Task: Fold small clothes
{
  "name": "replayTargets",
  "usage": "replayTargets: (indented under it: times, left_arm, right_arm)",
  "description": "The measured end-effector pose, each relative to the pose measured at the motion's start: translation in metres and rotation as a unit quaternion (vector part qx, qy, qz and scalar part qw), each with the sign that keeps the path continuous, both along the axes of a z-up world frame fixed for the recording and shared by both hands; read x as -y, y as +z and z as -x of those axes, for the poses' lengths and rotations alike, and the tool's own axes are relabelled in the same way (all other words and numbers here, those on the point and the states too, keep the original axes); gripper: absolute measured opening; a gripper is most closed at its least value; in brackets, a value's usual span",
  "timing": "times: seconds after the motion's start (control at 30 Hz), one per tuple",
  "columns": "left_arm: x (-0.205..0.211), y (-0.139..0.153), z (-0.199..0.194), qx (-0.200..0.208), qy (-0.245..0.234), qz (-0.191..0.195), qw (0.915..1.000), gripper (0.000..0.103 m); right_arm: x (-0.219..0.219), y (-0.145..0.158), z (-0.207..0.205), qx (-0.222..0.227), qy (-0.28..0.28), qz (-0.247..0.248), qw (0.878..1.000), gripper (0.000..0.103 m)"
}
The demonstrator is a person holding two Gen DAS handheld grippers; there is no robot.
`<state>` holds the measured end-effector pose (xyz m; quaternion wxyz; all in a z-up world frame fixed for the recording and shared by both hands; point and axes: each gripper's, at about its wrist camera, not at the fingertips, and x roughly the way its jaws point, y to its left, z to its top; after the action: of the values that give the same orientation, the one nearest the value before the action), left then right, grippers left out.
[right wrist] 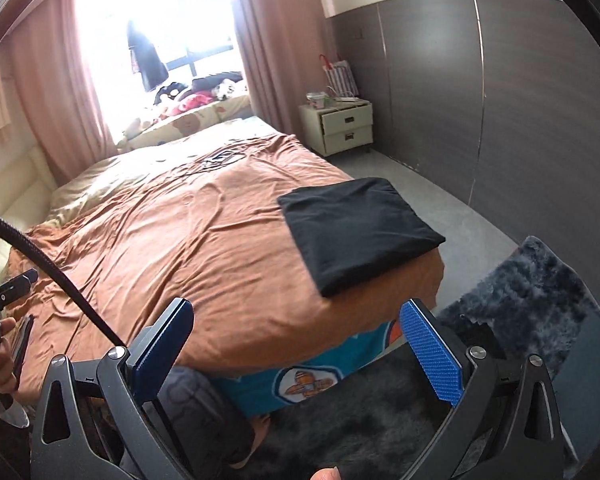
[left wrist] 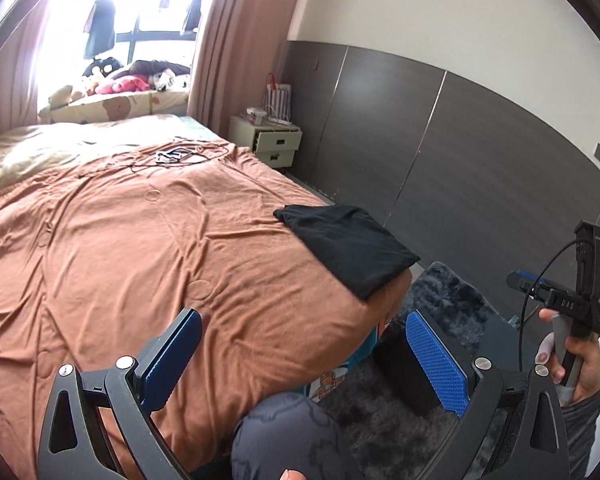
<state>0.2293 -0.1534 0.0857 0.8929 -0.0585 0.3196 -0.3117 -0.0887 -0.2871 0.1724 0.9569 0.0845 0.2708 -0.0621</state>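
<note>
A black garment (left wrist: 346, 250) lies folded at the bed (left wrist: 140, 240) corner; left gripper (left wrist: 312, 360) and right gripper (right wrist: 300, 352) hang released, empty; folding looks finished.

Daylight bedroom, blown-out window

Light floods in from the window (left wrist: 112, 12) at the upper left of both my views, glaring to pure white. The bedspread (right wrist: 204, 240) is evenly lit with soft creases. Fisheye bends the walls; corners darken; the scene blurs slightly.
</note>
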Motion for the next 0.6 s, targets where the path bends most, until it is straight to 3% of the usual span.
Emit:
replayTargets:
  times: [0.6]
  left_arm:
    - [-0.089,-0.025,0.112,0.064,0.064,-0.007,0.9959,0.103]
  right_arm:
    - [-0.047,-0.041,0.061,0.049,0.049,0.028,0.997,0.103]
